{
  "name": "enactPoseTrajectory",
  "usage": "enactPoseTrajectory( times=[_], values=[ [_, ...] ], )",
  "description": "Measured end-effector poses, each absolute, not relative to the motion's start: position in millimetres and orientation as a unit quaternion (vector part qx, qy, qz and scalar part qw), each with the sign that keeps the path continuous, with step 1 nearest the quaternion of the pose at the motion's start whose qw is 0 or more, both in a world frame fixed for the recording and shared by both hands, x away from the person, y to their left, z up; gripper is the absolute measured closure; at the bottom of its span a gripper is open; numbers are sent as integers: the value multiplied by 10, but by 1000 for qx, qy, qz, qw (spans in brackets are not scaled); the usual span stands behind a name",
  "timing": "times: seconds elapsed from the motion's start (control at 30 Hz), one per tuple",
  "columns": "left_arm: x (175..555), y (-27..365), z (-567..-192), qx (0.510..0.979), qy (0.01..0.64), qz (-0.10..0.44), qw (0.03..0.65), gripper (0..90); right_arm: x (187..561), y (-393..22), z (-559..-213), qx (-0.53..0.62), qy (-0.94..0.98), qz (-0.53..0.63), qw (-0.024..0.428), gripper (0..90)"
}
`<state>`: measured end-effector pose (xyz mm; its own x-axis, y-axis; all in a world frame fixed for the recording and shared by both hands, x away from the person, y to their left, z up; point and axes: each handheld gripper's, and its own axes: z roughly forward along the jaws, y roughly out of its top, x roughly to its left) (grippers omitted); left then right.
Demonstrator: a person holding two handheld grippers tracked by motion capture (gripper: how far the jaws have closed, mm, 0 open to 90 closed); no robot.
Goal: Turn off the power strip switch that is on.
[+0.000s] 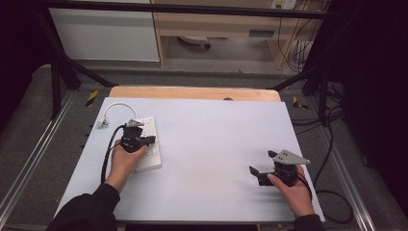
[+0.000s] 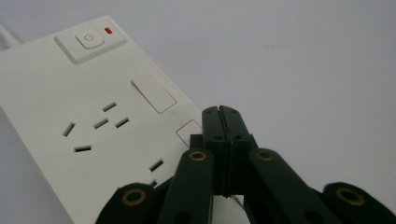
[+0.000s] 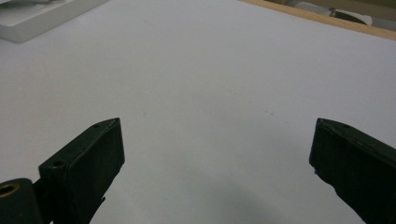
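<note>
The left gripper [image 2: 219,112] has its jaws pressed flat together with nothing between them, so they form one narrow tip rather than a clamp. That tip hovers over the near edge of the white power strip [image 2: 93,130], just beside a small rectangular cover on its face; whether it touches the plastic cannot be told. A closed tip like this suits poking or pressing, and the likely target is the power button [image 2: 90,38] at the far end of the strip, next to a small red indicator [image 2: 109,31].

In the high view the left gripper [image 1: 144,140] sits over the power strip [image 1: 150,144] at the left of the white table top [image 1: 211,144], the strip's cable [image 1: 115,107] curling away behind it.

The right gripper [image 3: 215,154] stands wide open and empty above bare table. In the high view it [image 1: 256,174] rests well apart from the strip, seemingly parked out of the way.
</note>
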<state>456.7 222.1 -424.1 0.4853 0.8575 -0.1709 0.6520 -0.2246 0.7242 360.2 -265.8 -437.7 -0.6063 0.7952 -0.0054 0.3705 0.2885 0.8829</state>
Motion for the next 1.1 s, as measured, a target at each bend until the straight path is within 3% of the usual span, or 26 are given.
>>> enactPoseTrajectory(
  times=[1.1],
  values=[
    [4500,2223,-4278,770,484,138,392,899,3608,-2650,-4381,378,771,458,229,38]
  ],
)
